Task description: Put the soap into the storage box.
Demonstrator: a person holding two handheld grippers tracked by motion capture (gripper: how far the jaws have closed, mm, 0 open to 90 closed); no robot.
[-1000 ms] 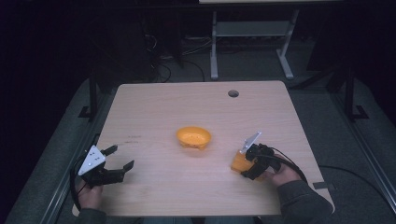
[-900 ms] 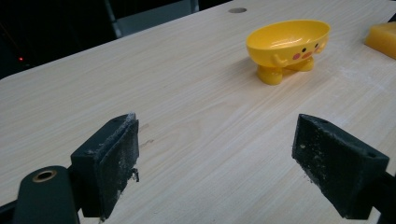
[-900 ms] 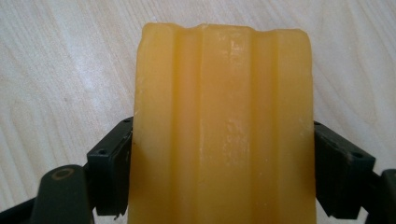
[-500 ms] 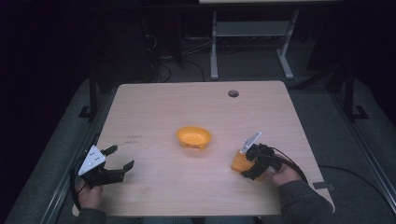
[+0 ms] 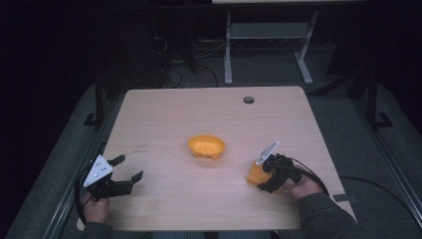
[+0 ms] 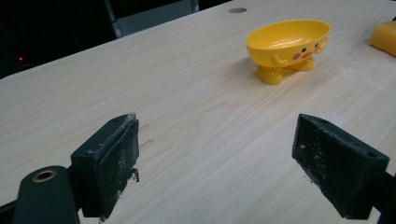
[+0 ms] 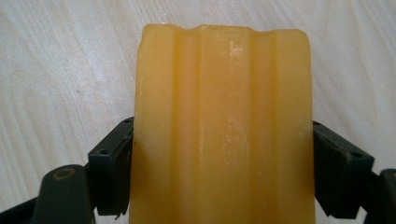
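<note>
We are looking down on a pale wooden tabletop (image 5: 164,124); the right claw (image 5: 259,175) is sitting at about four o'clock from centre, its jaws pressing against both long sides of a ridged yellow soap bar (image 7: 223,121) that is lying flat on the wood; the left claw (image 5: 130,168) is waiting at about eight o'clock, jaws spread wide and holding nothing.

A yellow duck-faced dish (image 5: 206,146) on small feet is standing near the centre, at about ten o'clock from the bar and well apart from it.

We are judging the risks: the bar looks waxy and smooth, so it could be slipping or twisting out if the squeeze is light; the jaws are gripping only its near end, so the far end could be drooping on a lift; the footed dish looks light and could be tipping if bumped at the rim.

Room is generous: bare wood is lying between bar and dish; the near edge at six o'clock and the right edge at three o'clock are both close to the right claw; a round cable hole (image 5: 248,99) is sitting far off at one o'clock.
</note>
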